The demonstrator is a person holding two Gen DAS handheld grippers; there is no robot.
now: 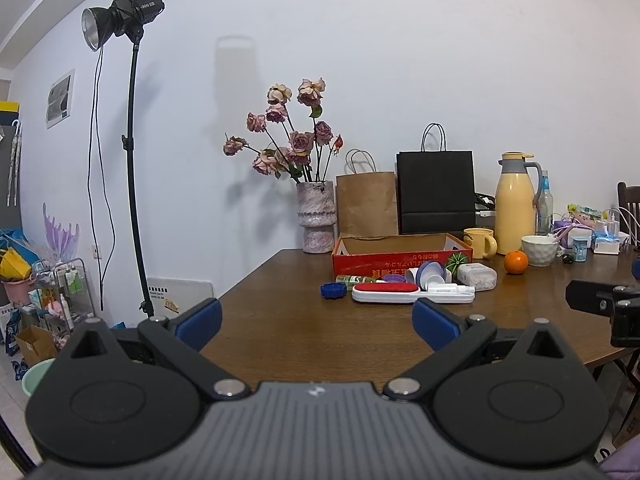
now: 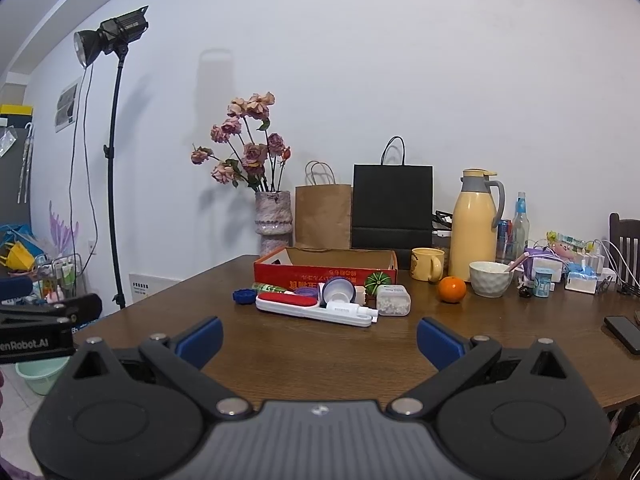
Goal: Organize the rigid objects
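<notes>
Hovering above the near edge of the brown counter [image 1: 280,320], the left tongs [image 1: 318,322] stand wide with nothing between their blue pads, and the right tongs [image 2: 320,338] are spread just as wide and equally empty. Part of the right tongs shows at the right edge of the left view, and part of the left tongs shows at the left edge of the right view, so the two sit side by side. Well ahead of both, toward the middle of the counter, lies a cluster of small rigid things in front of a red box [image 2: 326,266] whose top is open. Nearest the tongs in that cluster is a white tray [image 2: 316,310] with a red brush [image 2: 286,301] lying on it. A blue cap [image 2: 244,296] sits just left of the tray, a green tube [image 2: 270,288] lies behind it against the box, and a blue-rimmed cup [image 2: 339,290] lies tipped on its side behind the tray. A clear tub [image 2: 394,300] of white bits stands just right of the tray's end, with a green striped ball [image 2: 377,281] behind it. Farther right are an orange [image 2: 452,289], a white bowl [image 2: 491,278], a yellow mug [image 2: 427,264] and a yellow flask [image 2: 474,226]. A vase [image 2: 273,220] of dried roses and two paper bags stand behind the box against the wall.
</notes>
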